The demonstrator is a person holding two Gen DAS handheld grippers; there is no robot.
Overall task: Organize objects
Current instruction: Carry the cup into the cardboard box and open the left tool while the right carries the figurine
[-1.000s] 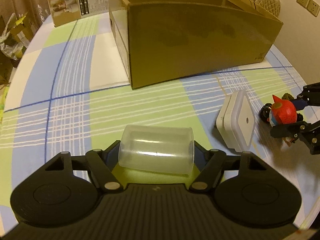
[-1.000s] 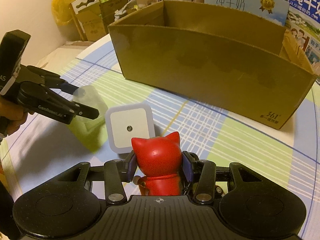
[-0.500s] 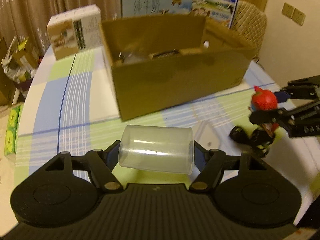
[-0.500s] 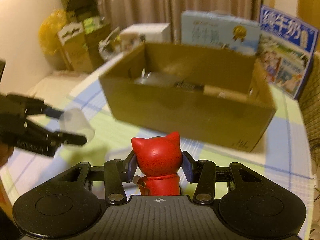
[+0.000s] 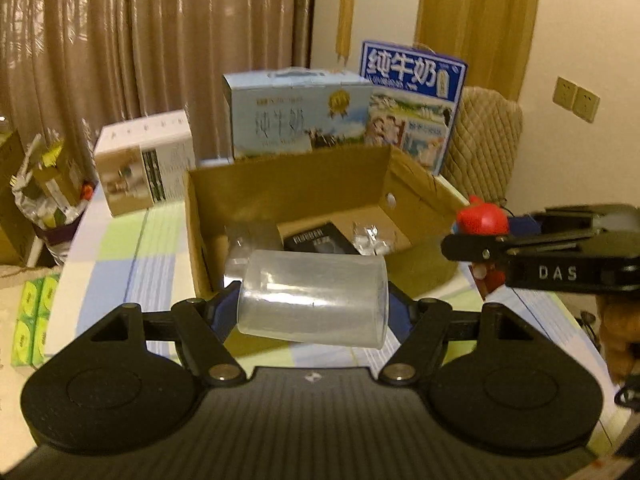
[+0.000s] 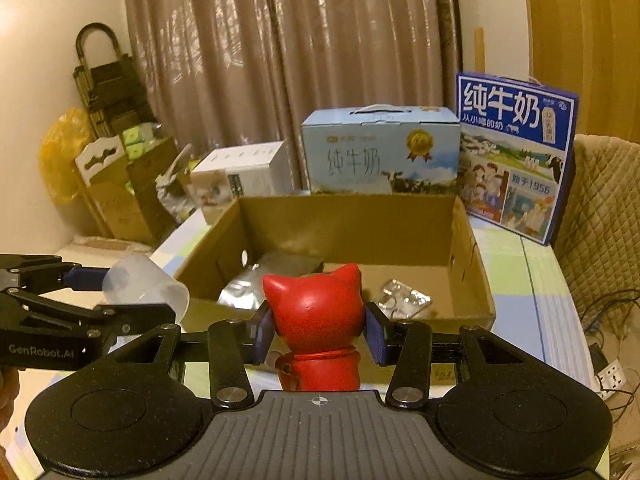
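My left gripper is shut on a clear plastic cup that lies sideways between its pads, held in the air in front of the open cardboard box. In the right wrist view the same cup and left gripper show at the left. My right gripper is shut on a red cat-eared figurine, also lifted just short of the box's near wall. The figurine and right gripper appear at the right of the left wrist view.
Inside the box lie a silver foil pouch, a black packet and a clear blister pack. Behind it stand two blue milk cartons and a white box. A quilted chair is at the right.
Both grippers have risen with their objects and tilted up, so the box's inside and the curtains now show. The white square container on the table has dropped out of view.
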